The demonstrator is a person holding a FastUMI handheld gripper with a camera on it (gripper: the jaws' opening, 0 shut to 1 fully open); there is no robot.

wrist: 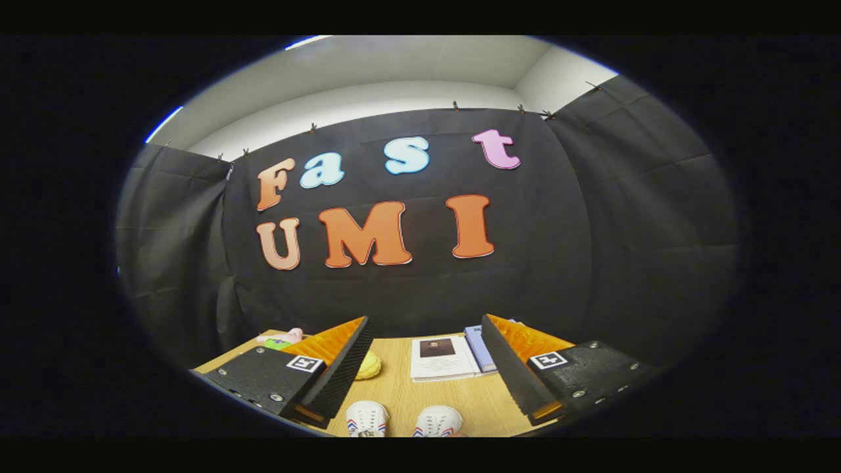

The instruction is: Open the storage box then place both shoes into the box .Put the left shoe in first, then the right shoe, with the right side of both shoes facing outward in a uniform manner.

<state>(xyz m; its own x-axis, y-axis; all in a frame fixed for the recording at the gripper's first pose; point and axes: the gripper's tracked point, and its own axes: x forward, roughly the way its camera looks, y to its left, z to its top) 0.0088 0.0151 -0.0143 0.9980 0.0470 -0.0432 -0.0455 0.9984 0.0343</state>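
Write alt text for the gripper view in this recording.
The claw hangs open above a wooden table, holding nothing, with two white shoes side by side on the table between its fingers. Beyond them lie a white booklet, a blue book and a yellow object.

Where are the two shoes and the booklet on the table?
Left shoe (367, 418), gripper view, on its toe.
Right shoe (439, 420), gripper view, on its toe.
Booklet (443, 358), gripper view, on its cover.
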